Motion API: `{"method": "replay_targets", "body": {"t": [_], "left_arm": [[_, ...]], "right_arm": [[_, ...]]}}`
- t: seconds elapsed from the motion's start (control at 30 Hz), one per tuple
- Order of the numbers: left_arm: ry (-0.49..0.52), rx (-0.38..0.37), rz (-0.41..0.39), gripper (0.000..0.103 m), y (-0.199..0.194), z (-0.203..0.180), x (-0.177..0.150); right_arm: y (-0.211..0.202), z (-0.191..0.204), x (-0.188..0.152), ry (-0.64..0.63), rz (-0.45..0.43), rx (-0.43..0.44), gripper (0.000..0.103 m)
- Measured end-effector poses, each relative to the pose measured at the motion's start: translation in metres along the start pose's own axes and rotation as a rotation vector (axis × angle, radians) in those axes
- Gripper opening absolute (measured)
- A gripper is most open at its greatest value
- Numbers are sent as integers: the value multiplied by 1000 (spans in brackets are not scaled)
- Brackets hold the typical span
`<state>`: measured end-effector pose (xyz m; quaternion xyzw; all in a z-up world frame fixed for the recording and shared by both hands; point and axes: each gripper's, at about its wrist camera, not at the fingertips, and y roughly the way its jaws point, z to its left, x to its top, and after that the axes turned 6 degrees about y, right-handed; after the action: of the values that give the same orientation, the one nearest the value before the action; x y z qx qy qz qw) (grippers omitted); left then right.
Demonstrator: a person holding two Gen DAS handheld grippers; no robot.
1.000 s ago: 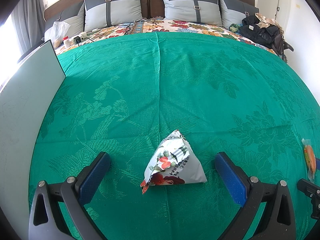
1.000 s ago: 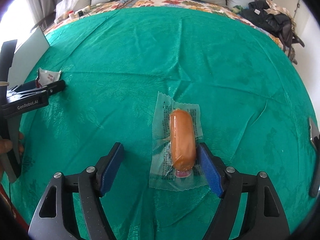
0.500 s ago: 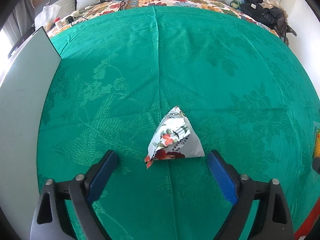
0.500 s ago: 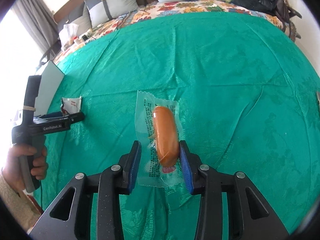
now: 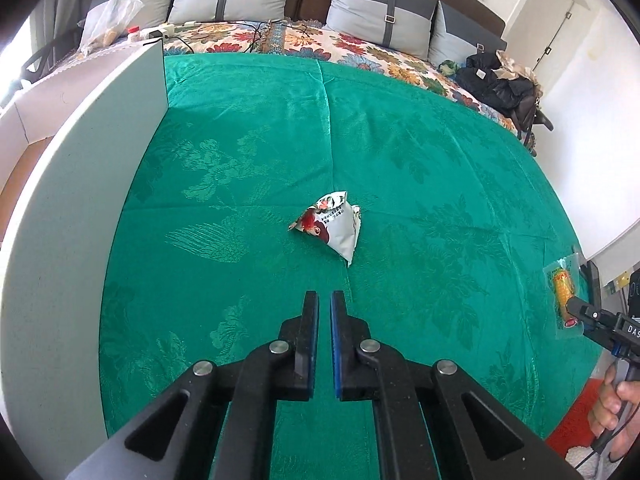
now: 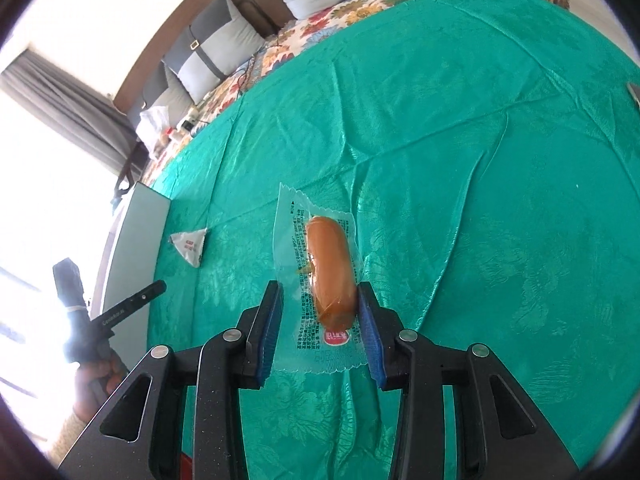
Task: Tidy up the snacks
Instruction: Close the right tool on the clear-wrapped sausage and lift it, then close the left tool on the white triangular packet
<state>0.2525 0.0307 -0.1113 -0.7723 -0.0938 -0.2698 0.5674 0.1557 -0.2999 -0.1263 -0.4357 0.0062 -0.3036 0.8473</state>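
The left tool (image 5: 325,300), jaws closed on nothing, has the triangular snack packet (image 5: 330,229) lying on the bed's green cover (image 5: 440,168) straight ahead, apart from its tips. The right tool (image 6: 320,300) clamps the wrapped sausage (image 6: 330,270), whose long axis runs along the fingers.

Snacks: 2 total – 1 triangular foil packet (image 5: 330,226), 1 wrapped sausage (image 6: 330,272). Grippers: 2. Hands seen: 2. Pillows at headboard: 4 grey. Also 1 white board (image 5: 76,184), 1 green bedspread (image 5: 400,152), 1 black clothes pile (image 5: 500,88).
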Motion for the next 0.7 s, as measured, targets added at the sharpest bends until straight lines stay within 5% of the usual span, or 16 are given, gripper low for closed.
{"method": "replay_targets", "body": {"t": [0.07,0.2,0.23,0.37,0.47,0.5,0.53,0.7], "left_arm": [[7,-12,-6,9,-4,0,-1],[17,-11,-1,79,7,-1,10],[27,-14,-13,82,11,-4,16],[98,40,48,82,50,-23,47],[122,154,91,80,86,-29,59],[103,156,103,58,94,-26,60],[90,165,90,51,96,-24,60],[74,101,42,39,77,-21,46]], "right_arm": [[-3,-1,-1,7,-5,5,39],[-3,-3,-5,13,2,10,39],[-2,-2,-6,12,6,14,39],[0,5,-13,-14,20,23,39],[2,10,-15,-25,30,29,39],[2,11,-15,-31,33,30,39],[2,12,-17,-38,33,29,39],[-3,11,-17,-64,23,21,39]]}}
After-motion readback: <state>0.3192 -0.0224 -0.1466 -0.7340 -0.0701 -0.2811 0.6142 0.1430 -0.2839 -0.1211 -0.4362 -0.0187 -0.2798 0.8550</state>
